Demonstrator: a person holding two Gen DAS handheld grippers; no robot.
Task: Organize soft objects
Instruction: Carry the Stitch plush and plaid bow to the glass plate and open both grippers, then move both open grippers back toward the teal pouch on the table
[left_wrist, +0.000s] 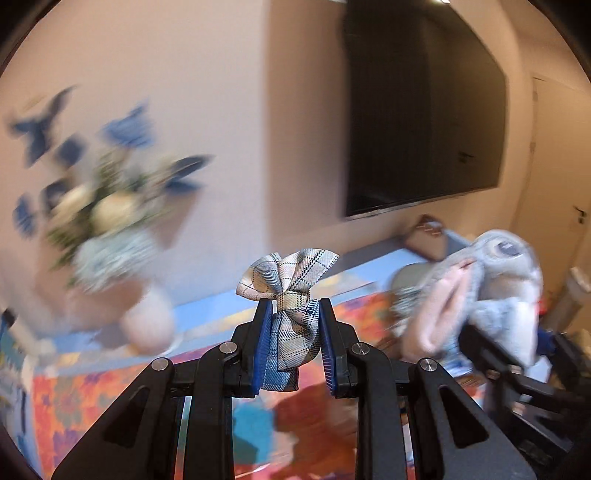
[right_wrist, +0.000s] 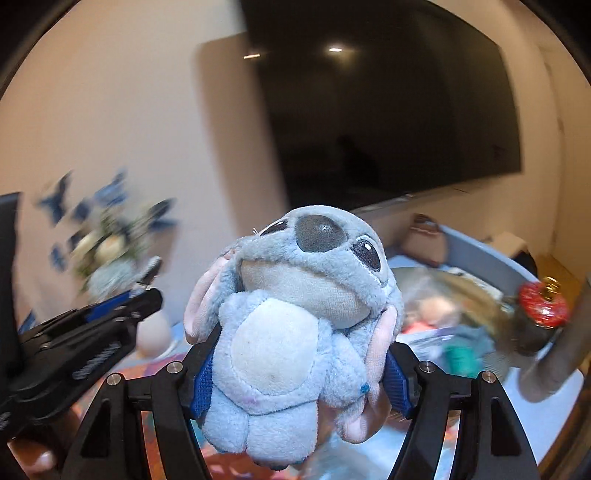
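My left gripper (left_wrist: 295, 314) is shut on a plaid fabric bow (left_wrist: 291, 291), held up in the air in front of the wall. My right gripper (right_wrist: 299, 354) is shut on a grey-blue plush toy (right_wrist: 295, 314) with big dark eyes and pink ears, also lifted. The plush toy (left_wrist: 491, 280) and the right gripper show at the right of the left wrist view. The left gripper (right_wrist: 122, 306) shows at the left of the right wrist view, with the bow edge-on between its tips.
A grey tub (right_wrist: 480, 254) with several mixed items stands at the right. A flower arrangement (left_wrist: 107, 221) stands at the left on a bright patterned surface (left_wrist: 74, 402). A dark TV screen (left_wrist: 424, 110) hangs on the wall. A red-topped bottle (right_wrist: 543, 302) stands near the tub.
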